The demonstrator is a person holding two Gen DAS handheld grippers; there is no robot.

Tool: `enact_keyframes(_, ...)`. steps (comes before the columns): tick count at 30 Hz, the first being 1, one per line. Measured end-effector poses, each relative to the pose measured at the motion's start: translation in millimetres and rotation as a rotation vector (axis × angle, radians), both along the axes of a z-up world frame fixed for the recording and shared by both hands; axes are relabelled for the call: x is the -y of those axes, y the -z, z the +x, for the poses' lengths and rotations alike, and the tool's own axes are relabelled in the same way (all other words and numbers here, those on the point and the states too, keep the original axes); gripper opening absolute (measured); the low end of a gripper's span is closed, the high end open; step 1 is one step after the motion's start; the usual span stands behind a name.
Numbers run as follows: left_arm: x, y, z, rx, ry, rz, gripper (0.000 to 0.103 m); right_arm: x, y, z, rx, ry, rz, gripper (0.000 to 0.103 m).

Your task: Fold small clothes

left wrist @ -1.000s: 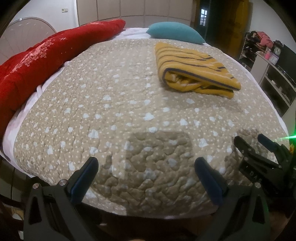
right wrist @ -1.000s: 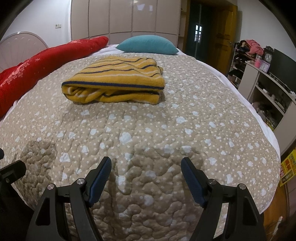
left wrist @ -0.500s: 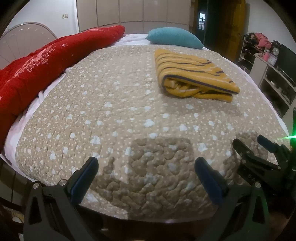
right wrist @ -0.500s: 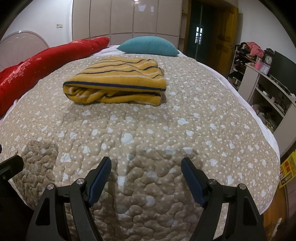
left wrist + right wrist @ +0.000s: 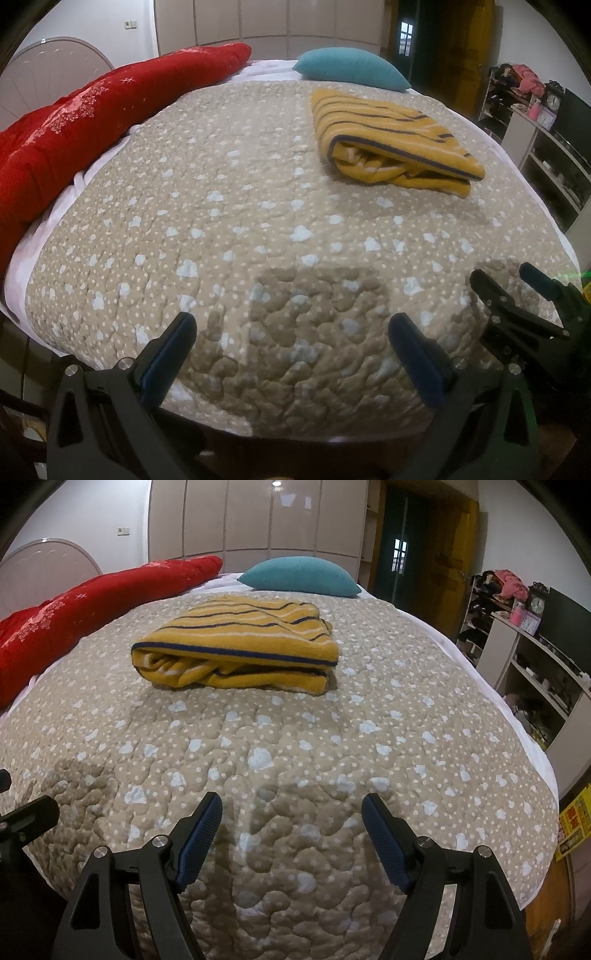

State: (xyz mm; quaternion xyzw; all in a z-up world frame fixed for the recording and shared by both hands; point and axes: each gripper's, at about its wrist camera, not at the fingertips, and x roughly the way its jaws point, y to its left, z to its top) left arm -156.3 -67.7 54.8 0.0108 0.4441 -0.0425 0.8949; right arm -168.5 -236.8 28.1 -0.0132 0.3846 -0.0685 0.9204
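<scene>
Both sets of jaws standing wide apart, gripping nothing. Left gripper hanging over the near edge of the bed, right gripper doing the same just beside it, blue pads bare, only quilt showing between them.

Sitting out there already folded: striped yellow garment, a neat flat bundle, open layered edge facing the grippers, lying toward the far half of the quilt, well apart from both tools. Looking squared off, dark stripe running along the top fold, nothing trailing loose that can be made out.

Pulling back, by the look of it. Compared with a second ago, garment sitting slightly farther up in both views and a little smaller, more of the near quilt edge coming into the left view. Garment itself not shifting, not changing shape. Jaw spread staying the same throughout.

Reading that as the fold being finished and the tools retreating from it, hands off. Probably closing out this piece, or clearing room for another; no second garment showing anywhere on the bed.

Beyond the bundle, teal pillow resting at the head of the bed, long red cushion running down the left side. Farther out, pale wardrobe doors behind, cluttered shelves off to the right.
</scene>
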Motion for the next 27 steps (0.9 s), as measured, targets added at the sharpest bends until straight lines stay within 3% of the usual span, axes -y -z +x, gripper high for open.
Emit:
enact_keyframes(18, -6.1, 18.8, 3.5, -0.047, -0.010, -0.013, 0.103, -4.0, 3.7, 3.7, 0.008, -0.010, -0.041, 0.084)
enact_keyframes(27, -20.8, 21.2, 35.7, -0.022, -0.024, 0.008, 0.103, -10.6, 0.0, 33.2, 0.005, -0.055, -0.088, 0.084)
